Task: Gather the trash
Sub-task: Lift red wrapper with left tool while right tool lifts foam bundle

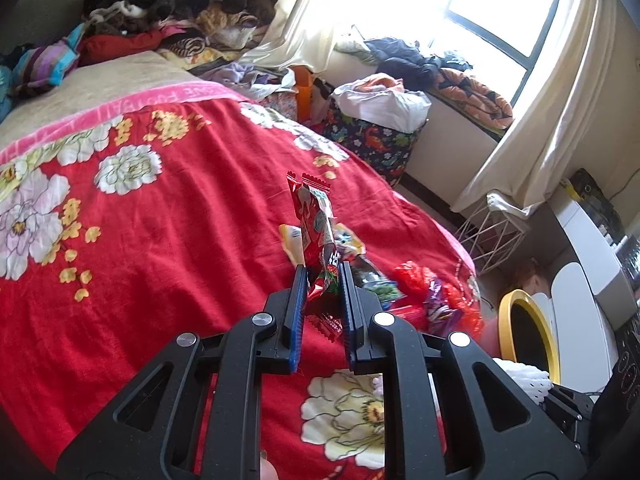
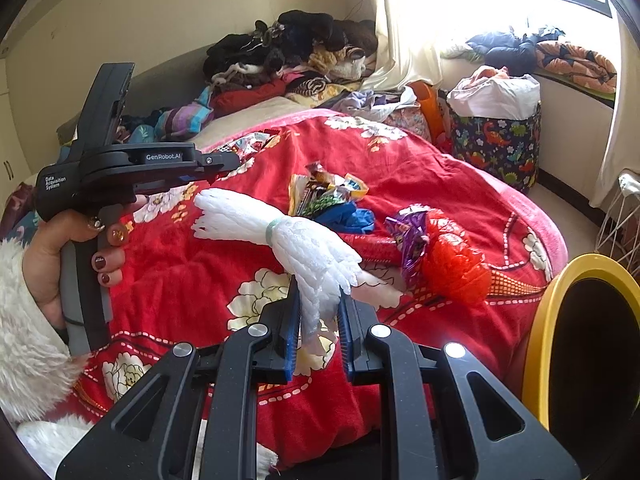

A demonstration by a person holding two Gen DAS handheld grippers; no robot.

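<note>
In the left wrist view my left gripper point(image 1: 323, 276) is shut on a red snack wrapper point(image 1: 314, 220), which stands upright above the red floral blanket point(image 1: 180, 220). My right gripper point(image 2: 318, 296) is shut on a white foam net bundle point(image 2: 304, 244) tied with a green band. Loose trash lies on the blanket ahead: snack wrappers point(image 2: 328, 192), a blue piece point(image 2: 354, 216), a purple wrapper point(image 2: 408, 236) and a red plastic bag point(image 2: 452, 268). A yellow-rimmed bin point(image 2: 538, 340) stands at the bed's right side. A hand holds the left gripper point(image 2: 226, 166) at the left of the right wrist view.
A dinosaur-print basket point(image 2: 496, 140) stuffed with white bags stands beyond the bed. Piled clothes point(image 2: 288, 52) cover the bed's far end. A white wire basket point(image 1: 494, 236) sits on the floor by the curtain point(image 1: 532, 128). White furniture point(image 1: 588, 264) is at the right.
</note>
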